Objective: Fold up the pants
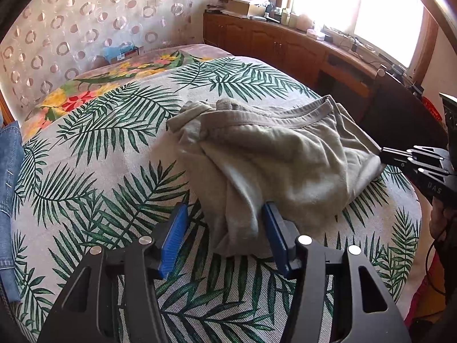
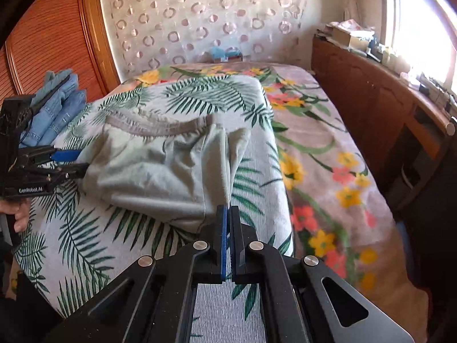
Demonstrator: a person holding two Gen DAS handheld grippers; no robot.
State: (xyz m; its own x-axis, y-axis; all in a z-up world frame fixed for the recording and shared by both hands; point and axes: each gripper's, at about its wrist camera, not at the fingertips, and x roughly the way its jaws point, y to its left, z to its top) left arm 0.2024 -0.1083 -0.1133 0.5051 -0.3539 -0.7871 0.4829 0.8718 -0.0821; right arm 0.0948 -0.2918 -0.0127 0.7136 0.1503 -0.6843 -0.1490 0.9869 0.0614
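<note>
Grey pants bunched, barely folded; right gripper clamped on a fabric edge, left gripper jaws apart astride another.

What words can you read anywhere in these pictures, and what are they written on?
"GenRobot.AI": white letters on the black body of the left gripper, seen from the right wrist camera.
"DAS": faint letters on the black body of the right gripper, seen from the left wrist camera; possibly part of a longer word.
The boxes on the wooden cabinet carry print too small and blurred to read.
</note>
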